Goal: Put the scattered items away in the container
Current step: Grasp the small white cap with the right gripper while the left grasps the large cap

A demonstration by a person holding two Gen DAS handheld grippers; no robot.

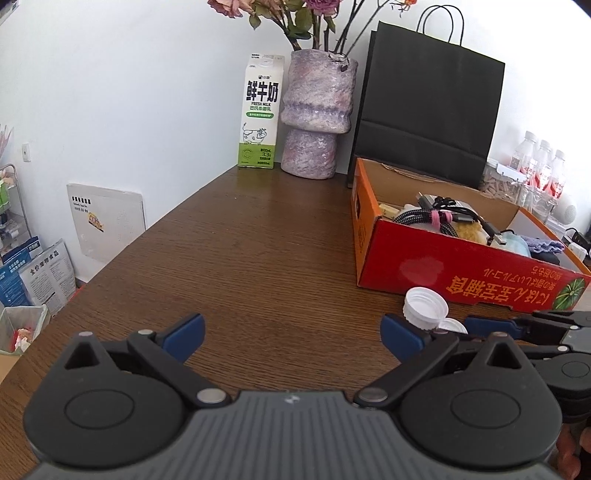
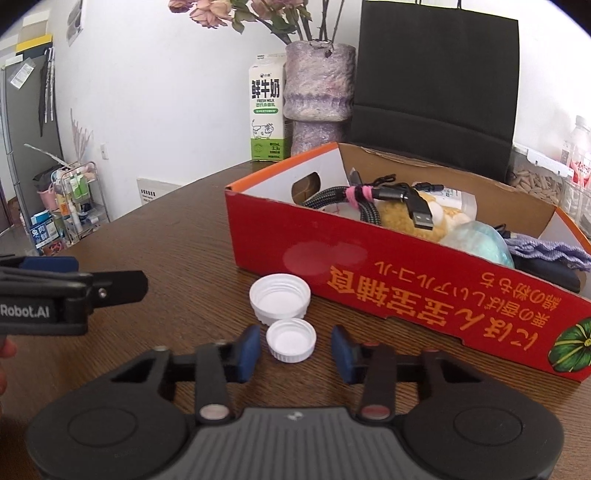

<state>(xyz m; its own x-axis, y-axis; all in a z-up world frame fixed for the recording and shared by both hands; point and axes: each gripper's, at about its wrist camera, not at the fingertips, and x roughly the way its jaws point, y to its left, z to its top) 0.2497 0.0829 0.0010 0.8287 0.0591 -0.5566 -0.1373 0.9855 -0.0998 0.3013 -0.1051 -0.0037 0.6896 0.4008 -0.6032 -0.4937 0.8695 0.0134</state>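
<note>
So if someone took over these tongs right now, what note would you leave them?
Left tongs: open, empty, over the brown wooden table.
Right tongs: open, pads either side of the small white plastic screw cap, not pressing on it.
The larger white plastic screw cap lies just behind it, in front of the red cardboard box.
Done: the braided black cables are already in the box.
Left: both caps.

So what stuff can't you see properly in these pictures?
- Small white cap, left wrist view: mostly hidden behind the left gripper finger and the big white cap.
- Bottom of the red box, both views: covered by cables and soft things.
- Water bottles, left wrist view: labels too small to read.
- Flowers, both views: cut off at the top edge.
</note>
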